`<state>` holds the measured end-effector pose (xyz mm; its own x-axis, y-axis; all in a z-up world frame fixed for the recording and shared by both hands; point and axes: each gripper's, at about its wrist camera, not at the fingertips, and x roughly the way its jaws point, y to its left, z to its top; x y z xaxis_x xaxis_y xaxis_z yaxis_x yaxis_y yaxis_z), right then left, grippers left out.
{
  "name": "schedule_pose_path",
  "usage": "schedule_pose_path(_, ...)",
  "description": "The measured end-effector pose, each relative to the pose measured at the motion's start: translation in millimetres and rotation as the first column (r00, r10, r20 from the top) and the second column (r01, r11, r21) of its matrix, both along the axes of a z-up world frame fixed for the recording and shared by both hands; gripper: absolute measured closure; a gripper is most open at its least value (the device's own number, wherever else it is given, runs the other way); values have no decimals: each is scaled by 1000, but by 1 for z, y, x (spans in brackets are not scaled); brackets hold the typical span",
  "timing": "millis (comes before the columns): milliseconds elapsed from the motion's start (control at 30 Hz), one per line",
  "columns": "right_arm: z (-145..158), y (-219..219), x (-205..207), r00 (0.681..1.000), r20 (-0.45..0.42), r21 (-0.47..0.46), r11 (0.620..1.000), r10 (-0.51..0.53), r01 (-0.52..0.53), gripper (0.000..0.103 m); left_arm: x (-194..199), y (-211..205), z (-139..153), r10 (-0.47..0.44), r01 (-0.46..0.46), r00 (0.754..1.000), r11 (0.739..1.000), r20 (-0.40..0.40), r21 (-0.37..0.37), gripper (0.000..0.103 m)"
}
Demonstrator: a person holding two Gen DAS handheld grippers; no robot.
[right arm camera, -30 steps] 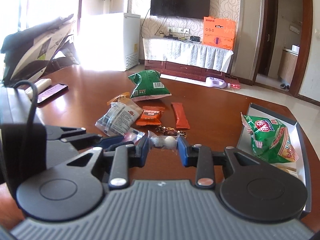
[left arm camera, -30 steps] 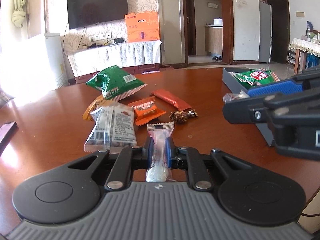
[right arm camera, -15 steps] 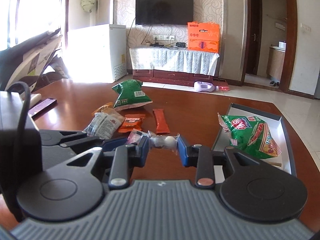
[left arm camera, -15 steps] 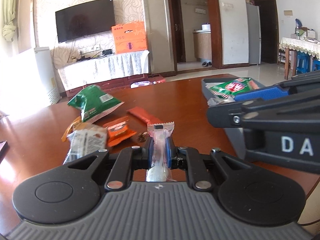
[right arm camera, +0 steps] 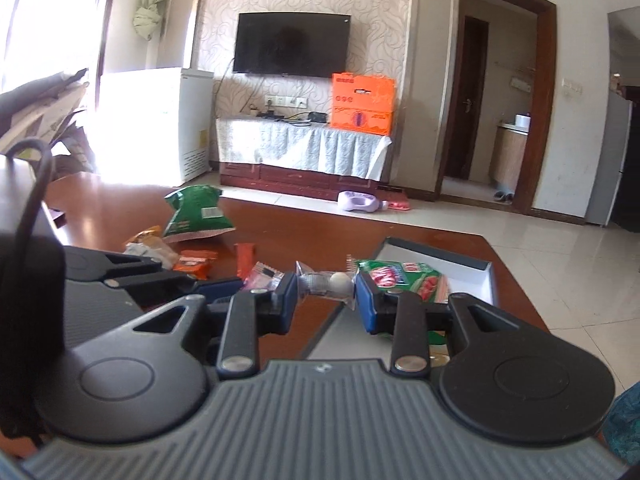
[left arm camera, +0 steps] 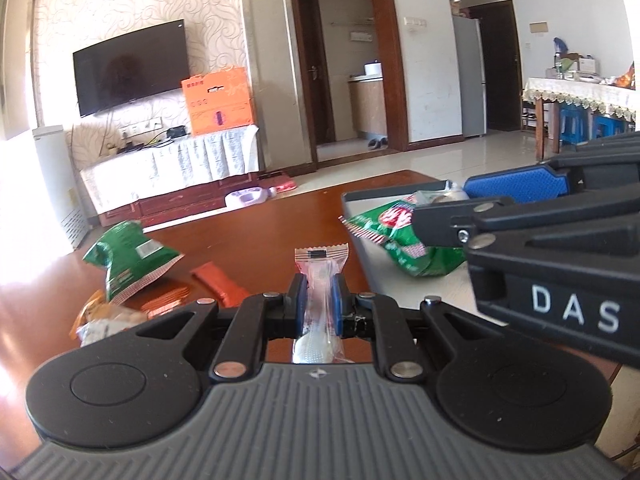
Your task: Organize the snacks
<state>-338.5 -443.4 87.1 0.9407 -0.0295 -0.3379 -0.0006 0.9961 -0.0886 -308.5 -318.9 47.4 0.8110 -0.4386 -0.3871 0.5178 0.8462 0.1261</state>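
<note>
beyond my table [left arm camera: 256, 240] i see a dark tv [left arm camera: 131, 66], an orange box [left arm camera: 218, 100], a white freezer [right arm camera: 176, 120] and a purple toy [right arm camera: 356, 202].

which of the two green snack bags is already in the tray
The green bag with the red-and-white label, lying inside the grey tray. The other green bag stands on the bare wooden table among loose snacks.

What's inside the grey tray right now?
The grey tray holds a green snack bag lying across it. A pale item shows near its edge, partly hidden by the right gripper, which covers the tray's near part.
</note>
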Motion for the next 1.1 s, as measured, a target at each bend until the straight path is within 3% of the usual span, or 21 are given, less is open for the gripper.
schedule_pose_path(467,-5,-27,3,995,34,1,996,-93,93,68,8,-47,6,-87,87,995,996,39,6,87)
schedule_pose_path(933,-20,-50,20,991,-5,-106,986,-134,132,68,35,-82,-15,-162,163,986,987,-34,4,87)
schedule_pose_path(1100,-22,-55,24,989,-23,-76,986,-148,146,68,46,-93,-20,-173,173,984,985,-42,-3,87)
